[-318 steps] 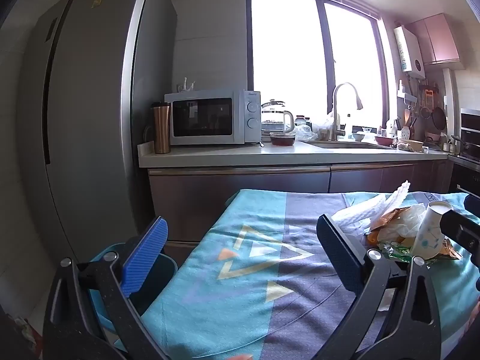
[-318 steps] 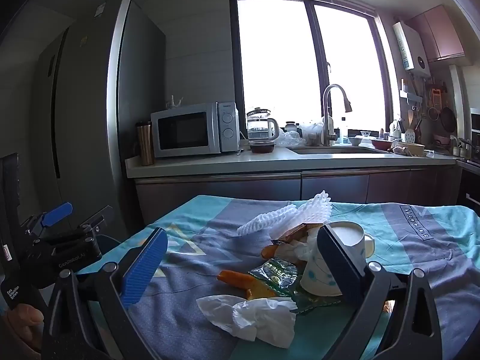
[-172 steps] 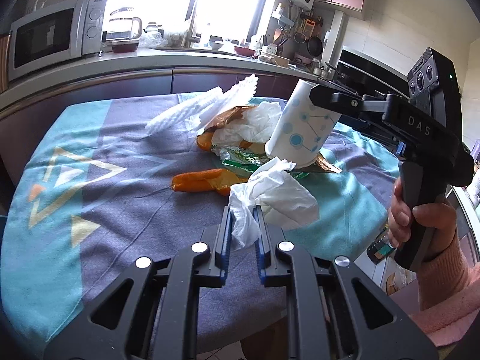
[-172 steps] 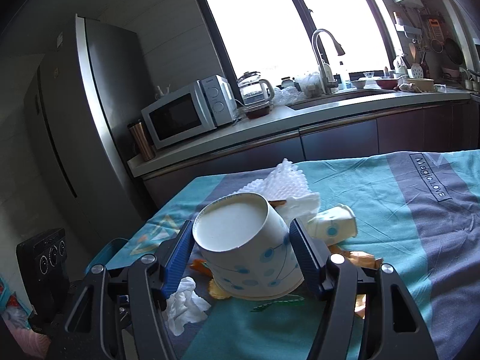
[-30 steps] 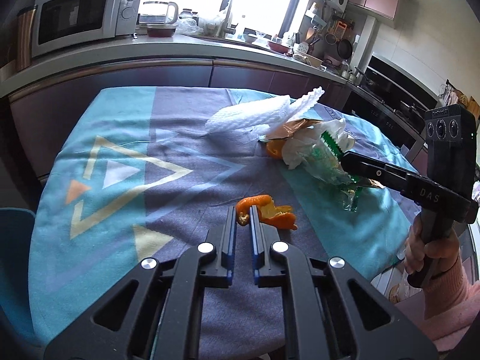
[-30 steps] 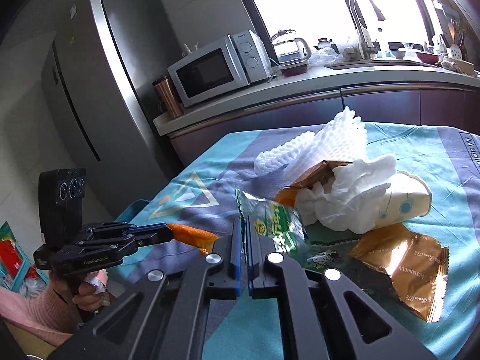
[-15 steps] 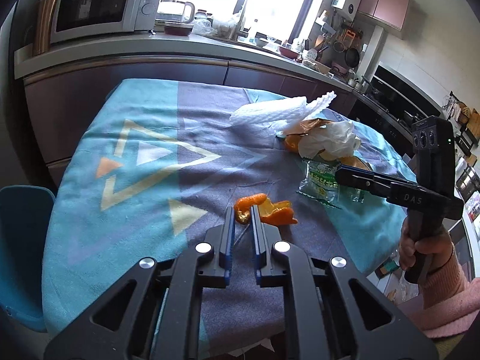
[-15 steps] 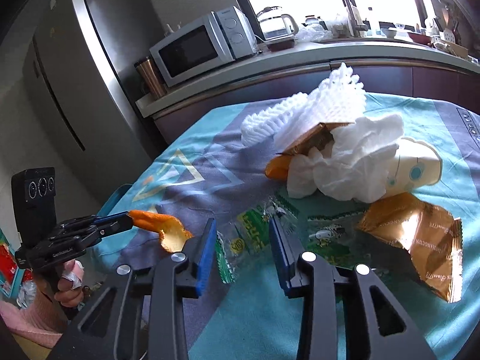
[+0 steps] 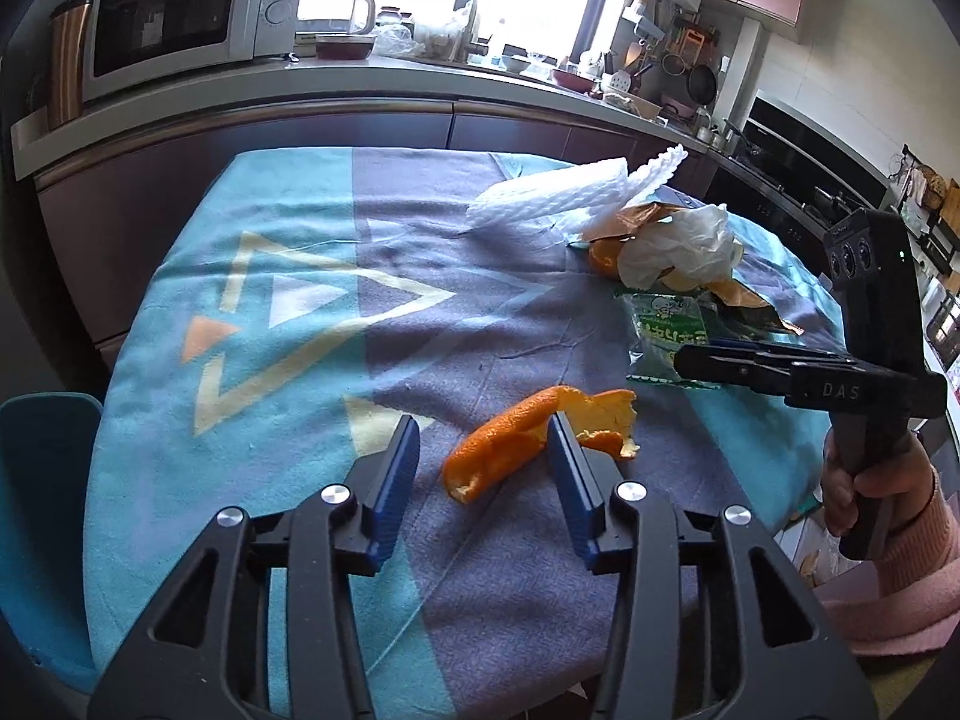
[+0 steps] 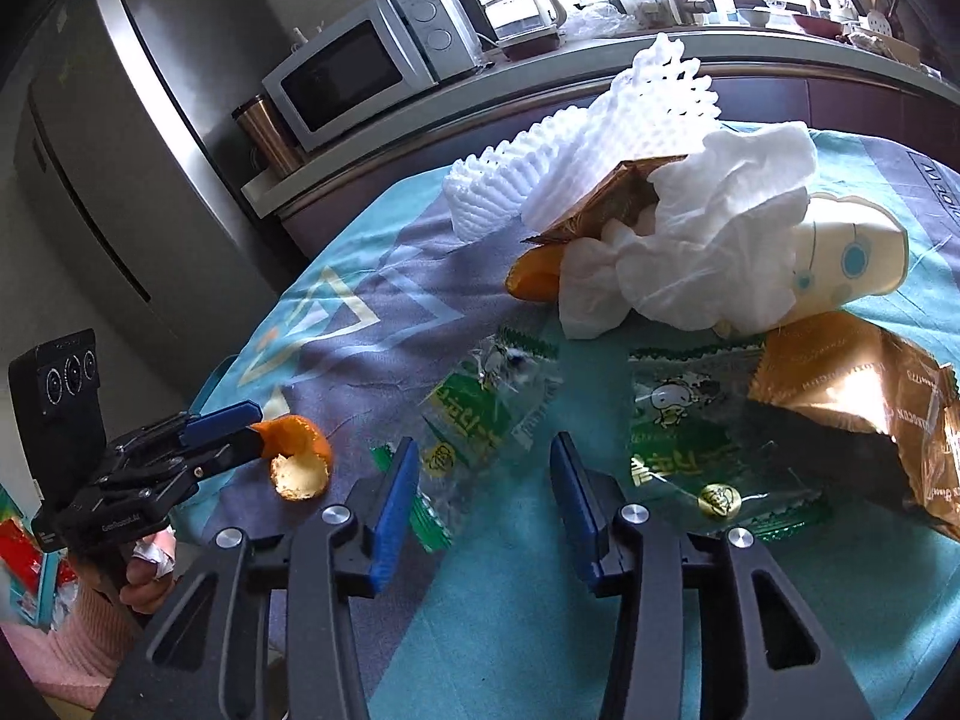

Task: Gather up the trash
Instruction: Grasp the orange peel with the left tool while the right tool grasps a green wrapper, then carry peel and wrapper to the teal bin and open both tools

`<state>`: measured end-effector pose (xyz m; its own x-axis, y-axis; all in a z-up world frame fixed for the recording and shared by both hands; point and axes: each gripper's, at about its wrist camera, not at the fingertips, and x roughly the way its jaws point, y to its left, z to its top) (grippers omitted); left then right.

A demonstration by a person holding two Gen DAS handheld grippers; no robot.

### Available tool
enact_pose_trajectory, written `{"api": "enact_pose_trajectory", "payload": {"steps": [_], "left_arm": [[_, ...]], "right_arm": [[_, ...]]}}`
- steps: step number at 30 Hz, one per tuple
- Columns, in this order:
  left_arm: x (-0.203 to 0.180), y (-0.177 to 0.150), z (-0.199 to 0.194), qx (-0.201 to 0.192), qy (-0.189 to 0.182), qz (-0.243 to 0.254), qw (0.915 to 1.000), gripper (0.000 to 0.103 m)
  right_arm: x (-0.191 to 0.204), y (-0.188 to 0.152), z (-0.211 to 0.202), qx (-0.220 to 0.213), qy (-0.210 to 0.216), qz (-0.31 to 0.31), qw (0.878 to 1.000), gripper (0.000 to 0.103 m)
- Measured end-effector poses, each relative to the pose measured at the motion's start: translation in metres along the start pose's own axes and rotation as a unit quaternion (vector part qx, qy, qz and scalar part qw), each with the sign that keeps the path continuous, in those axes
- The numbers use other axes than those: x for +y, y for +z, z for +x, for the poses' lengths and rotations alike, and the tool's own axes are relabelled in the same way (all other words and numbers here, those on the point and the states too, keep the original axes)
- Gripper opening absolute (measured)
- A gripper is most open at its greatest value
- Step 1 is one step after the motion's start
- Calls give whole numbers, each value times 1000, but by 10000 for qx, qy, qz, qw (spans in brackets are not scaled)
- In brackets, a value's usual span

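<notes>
An orange peel (image 9: 510, 444) lies on the patterned tablecloth (image 9: 300, 300) between the fingers of my left gripper (image 9: 482, 429). Its jaws are opening and the pads do not squeeze the peel. A crumpled green wrapper (image 10: 474, 414) rests on the cloth between and just ahead of the fingers of my right gripper (image 10: 483, 450), whose jaws are also opening with no pad pressing on it. Behind it sit a white tissue (image 10: 708, 240), a foam net (image 10: 576, 120), a paper cup (image 10: 852, 258), a gold wrapper (image 10: 852, 384) and a second green wrapper (image 10: 678, 420).
A blue bin (image 9: 42, 450) stands on the floor off the table's left edge. The kitchen counter with a microwave (image 9: 180, 6) runs behind the table, beside a tall fridge (image 10: 120, 120). A hand in a pink sleeve (image 9: 888, 498) holds the right gripper at the table's right edge.
Both grippers went from shut to apart. The left one let go of the orange peel and the right one let go of the green wrapper; both pieces now lie on the cloth.
</notes>
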<state>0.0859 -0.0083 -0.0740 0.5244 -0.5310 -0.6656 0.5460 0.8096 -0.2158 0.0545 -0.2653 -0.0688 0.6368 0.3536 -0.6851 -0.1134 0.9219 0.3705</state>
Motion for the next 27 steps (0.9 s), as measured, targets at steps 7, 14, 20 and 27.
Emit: {"api": "enact_pose_trajectory", "payload": {"steps": [7,14,20,27], "left_arm": [[-4,-6,7,170,-130,-3,9998,21],[-2,-10,-5,26,-109,-196,9997,15],[7,-13,-26,-199,2,-385,9991,14],[23,-17,-55,-476,216,-589,9969,14]], "right_arm": [[0,5,5,-50,228,40,9997,13],[14,10,-2,-193,396,-125,9990,8],[34,18,-2,-265,574,-339,9974,7],[58,26,4,-263,834,-579,9945,7]]}}
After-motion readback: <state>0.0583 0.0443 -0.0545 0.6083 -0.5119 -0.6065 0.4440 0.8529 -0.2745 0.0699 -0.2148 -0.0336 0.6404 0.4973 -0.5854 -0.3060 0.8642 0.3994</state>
